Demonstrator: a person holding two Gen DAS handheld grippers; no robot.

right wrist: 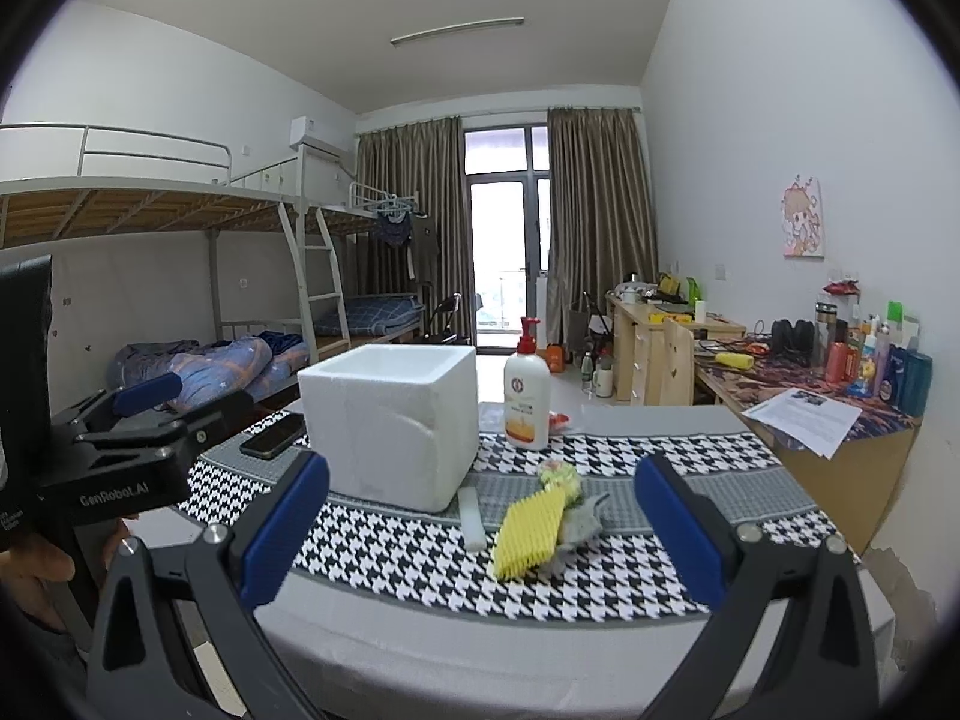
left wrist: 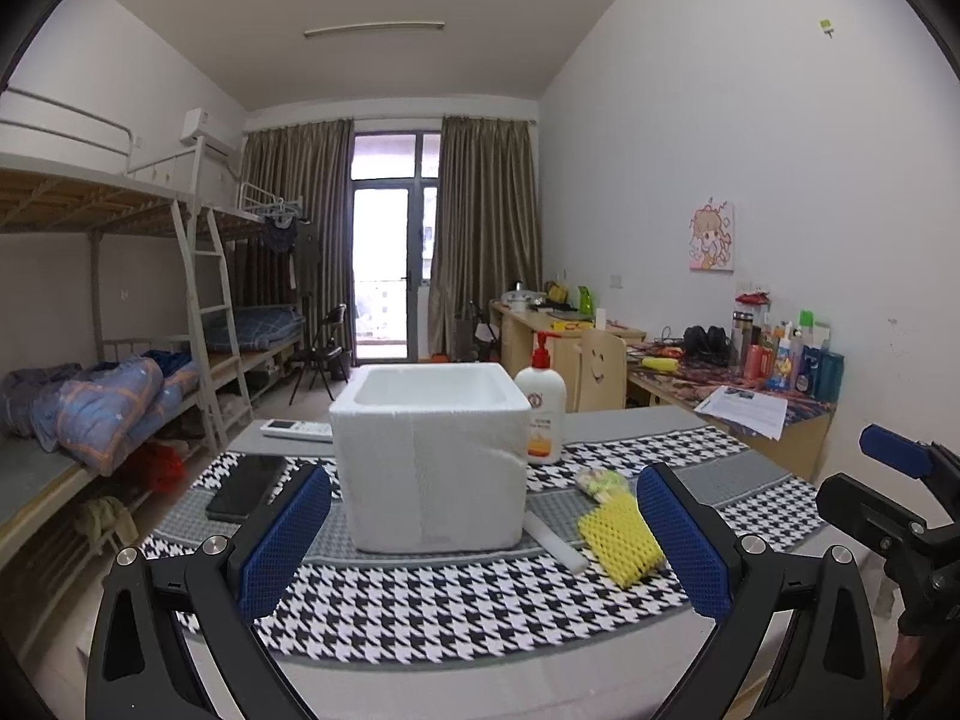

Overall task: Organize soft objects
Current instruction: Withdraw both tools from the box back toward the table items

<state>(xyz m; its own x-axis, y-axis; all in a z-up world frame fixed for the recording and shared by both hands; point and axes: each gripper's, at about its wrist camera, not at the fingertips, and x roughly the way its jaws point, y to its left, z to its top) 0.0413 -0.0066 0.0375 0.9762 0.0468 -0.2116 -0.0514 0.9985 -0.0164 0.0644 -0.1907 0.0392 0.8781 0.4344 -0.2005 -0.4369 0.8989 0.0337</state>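
Note:
A white foam box [left wrist: 429, 456] [right wrist: 393, 429], open at the top, stands on the houndstooth cloth. To its right lie a yellow foam net sleeve [left wrist: 621, 537] [right wrist: 531, 528], a white foam strip [left wrist: 555, 543] [right wrist: 471, 513], a small green-yellow soft bundle [left wrist: 600, 483] [right wrist: 561, 474] and a grey crumpled piece [right wrist: 579, 525]. My left gripper [left wrist: 480, 540] is open and empty, in front of the box. My right gripper [right wrist: 480, 534] is open and empty, in front of the yellow sleeve. Each gripper shows at the edge of the other's view.
A lotion pump bottle [left wrist: 543, 408] [right wrist: 527, 399] stands behind the box on its right. A black phone [left wrist: 246, 486] [right wrist: 273, 435] and a white remote [left wrist: 297, 429] lie left of the box. A desk with bottles [right wrist: 864, 354] is at right, bunk beds at left.

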